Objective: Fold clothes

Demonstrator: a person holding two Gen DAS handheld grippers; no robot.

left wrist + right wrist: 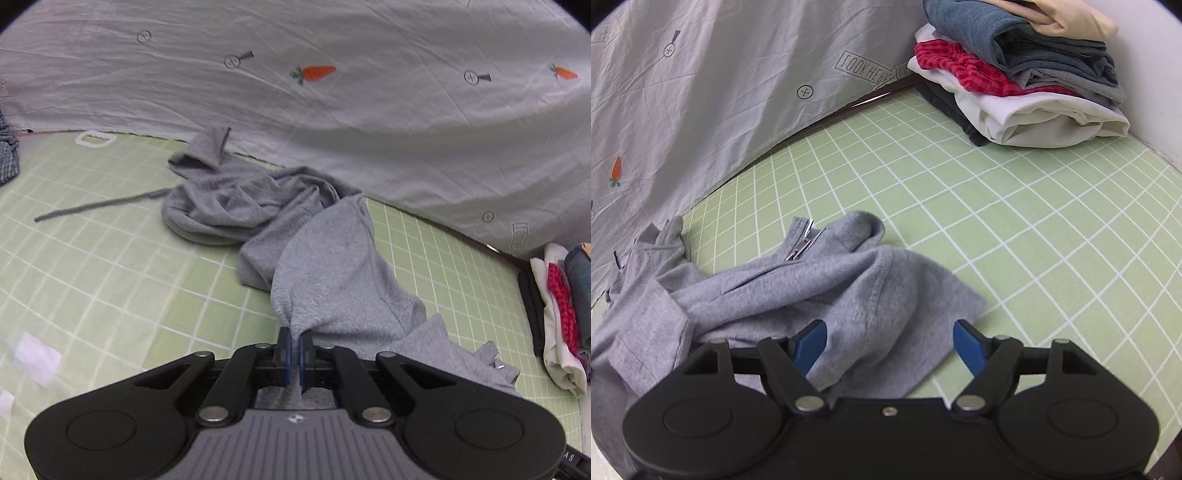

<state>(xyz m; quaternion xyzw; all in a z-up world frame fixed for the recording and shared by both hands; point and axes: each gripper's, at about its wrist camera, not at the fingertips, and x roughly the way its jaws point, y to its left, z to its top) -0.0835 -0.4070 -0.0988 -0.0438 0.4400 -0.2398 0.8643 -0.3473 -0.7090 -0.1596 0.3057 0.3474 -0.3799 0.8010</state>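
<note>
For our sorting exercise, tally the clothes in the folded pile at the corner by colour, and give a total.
Cream: 1
Blue: 1
Grey: 1
Red: 1
White: 1
Black: 1
Total: 6, as far as the visible layers show.

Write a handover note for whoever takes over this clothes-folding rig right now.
Left gripper: shut on an edge of the grey hoodie.
Right gripper: open, hovering over the hoodie's near corner, gripping nothing.
Hoodie lies crumpled on the green grid mat, zipper showing.
Done: folded stack at the mat's far corner.
Left: spread the hoodie flat, fold it, add to stack.
</note>
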